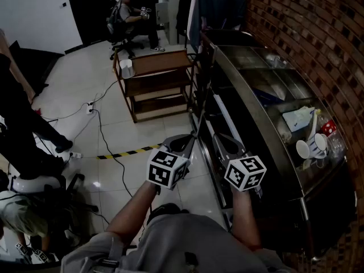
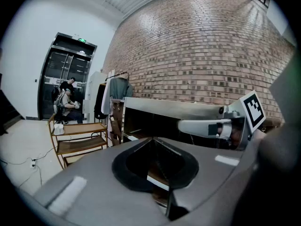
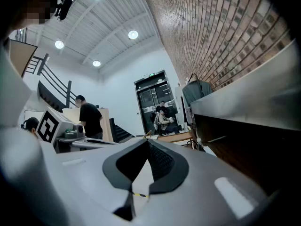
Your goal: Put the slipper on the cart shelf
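No slipper shows in any view. The wooden cart shelf (image 1: 153,84) stands on the tiled floor ahead of me, with three open levels; it also appears as the cart (image 2: 75,136) at the left of the left gripper view and small and far as the cart (image 3: 176,136) in the right gripper view. My left gripper (image 1: 189,140) (image 2: 153,139) and right gripper (image 1: 220,140) (image 3: 146,141) are held side by side above the floor, pointing forward. Both are shut with nothing between the jaws. Each gripper view shows the other gripper alongside.
A steel counter (image 1: 267,90) runs along the brick wall at my right, with cups (image 1: 313,145) on it. A white object (image 1: 127,68) sits on the cart's top. Cables and striped tape (image 1: 122,152) cross the floor. A person (image 1: 23,129) stands left; another sits on a chair (image 1: 128,19).
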Demonstrator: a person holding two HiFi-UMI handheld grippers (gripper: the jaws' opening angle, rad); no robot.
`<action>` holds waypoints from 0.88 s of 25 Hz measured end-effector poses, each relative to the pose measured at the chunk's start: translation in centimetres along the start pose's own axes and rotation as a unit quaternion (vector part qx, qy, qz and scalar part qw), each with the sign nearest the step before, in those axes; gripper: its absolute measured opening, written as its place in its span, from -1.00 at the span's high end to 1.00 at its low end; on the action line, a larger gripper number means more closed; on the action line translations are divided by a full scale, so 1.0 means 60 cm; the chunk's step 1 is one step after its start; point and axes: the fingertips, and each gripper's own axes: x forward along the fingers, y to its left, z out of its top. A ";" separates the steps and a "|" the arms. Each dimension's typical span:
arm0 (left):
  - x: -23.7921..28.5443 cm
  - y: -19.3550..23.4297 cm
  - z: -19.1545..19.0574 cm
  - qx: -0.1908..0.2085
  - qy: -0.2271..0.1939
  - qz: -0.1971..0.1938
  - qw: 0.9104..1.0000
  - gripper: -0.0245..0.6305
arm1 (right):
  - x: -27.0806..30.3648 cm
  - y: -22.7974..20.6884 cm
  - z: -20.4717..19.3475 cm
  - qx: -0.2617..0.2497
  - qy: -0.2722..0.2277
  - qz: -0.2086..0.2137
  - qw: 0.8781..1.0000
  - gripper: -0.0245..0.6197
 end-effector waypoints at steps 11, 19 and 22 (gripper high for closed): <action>0.022 0.178 0.025 -0.027 -0.013 0.081 0.996 0.90 | 0.171 -0.008 0.018 -0.015 0.016 0.061 0.998 0.92; 0.031 0.367 0.024 -0.071 -0.017 0.133 0.988 0.90 | 0.368 0.025 0.012 -0.026 0.040 0.118 0.992 0.92; 0.038 0.447 0.025 -0.079 -0.017 0.145 0.986 0.90 | 0.455 0.042 0.009 -0.029 0.050 0.136 0.989 0.92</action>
